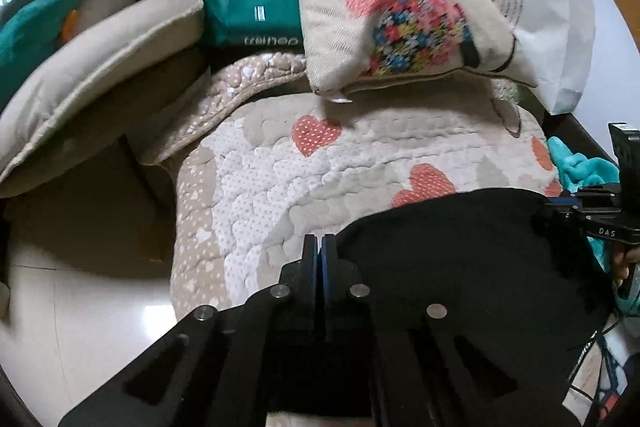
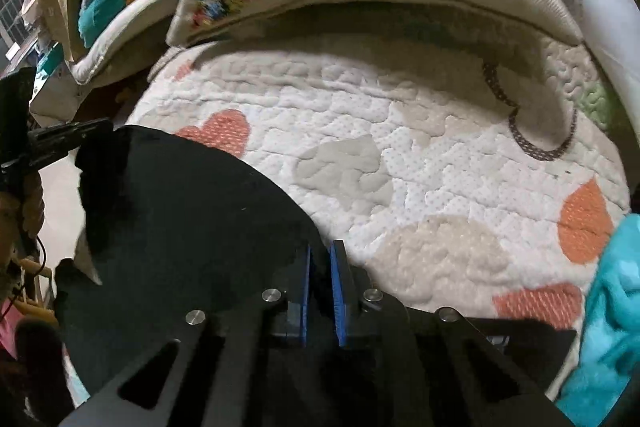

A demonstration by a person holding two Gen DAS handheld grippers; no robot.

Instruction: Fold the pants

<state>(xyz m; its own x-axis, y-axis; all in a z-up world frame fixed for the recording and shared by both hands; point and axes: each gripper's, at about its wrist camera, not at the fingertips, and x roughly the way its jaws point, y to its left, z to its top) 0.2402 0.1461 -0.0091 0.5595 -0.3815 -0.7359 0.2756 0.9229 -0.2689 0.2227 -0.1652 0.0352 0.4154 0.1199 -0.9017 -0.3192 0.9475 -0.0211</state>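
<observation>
Heart-print quilt point(image 1: 280, 163) covered the bed. Patterned cushion point(image 1: 384, 7) lay at its far end. Black pants point(image 1: 460, 247) hung stretched between both grippers over the quilt's near edge. Left gripper point(image 1: 319, 247): fingers pinched together at the pants' left edge. Right gripper point(image 2: 320, 259): fingers narrow, clamping black fabric.

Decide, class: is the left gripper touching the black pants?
Touching. In the left wrist view the left gripper has its jaws pressed together at the edge of the black pants, and the dark cloth runs straight off its fingers.
</observation>
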